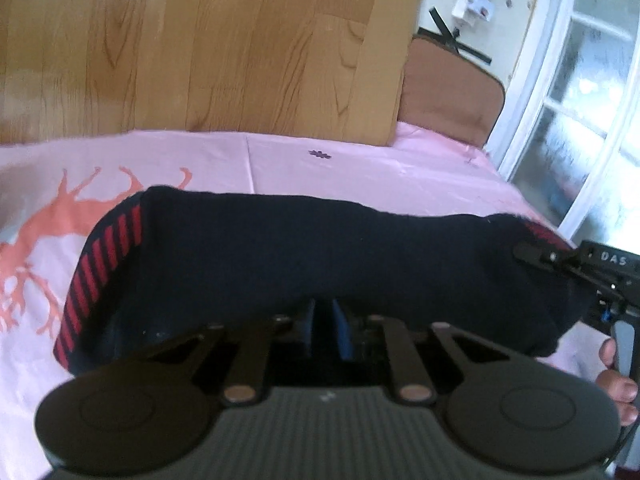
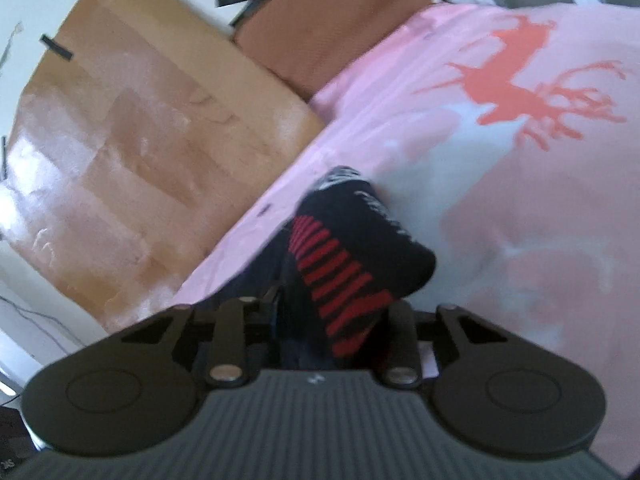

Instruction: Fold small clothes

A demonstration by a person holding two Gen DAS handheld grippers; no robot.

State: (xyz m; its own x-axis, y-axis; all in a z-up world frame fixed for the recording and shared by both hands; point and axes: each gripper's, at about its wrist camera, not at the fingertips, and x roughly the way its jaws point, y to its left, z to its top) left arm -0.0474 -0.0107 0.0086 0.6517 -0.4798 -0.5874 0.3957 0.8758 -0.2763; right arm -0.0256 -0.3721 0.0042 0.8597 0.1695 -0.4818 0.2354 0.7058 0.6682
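My left gripper (image 1: 324, 320) is closed on the near edge of the dark sock (image 1: 304, 252); the blue pads (image 1: 343, 332) sit nearly together with fabric between them. My right gripper (image 1: 536, 254) clamps the sock's red-striped cuff (image 2: 344, 280) at the opposite end. The sock hangs stretched between both jaws, above the pink sheet (image 1: 360, 160) near the bed's head edge. A wooden headboard (image 1: 200, 40) and a brown cushion (image 1: 452, 88) stand behind; a white-framed window (image 1: 580, 100) borders the right edge. Coral deer prints (image 2: 516, 80) mark the sheet. The right gripper body reads "DAS".
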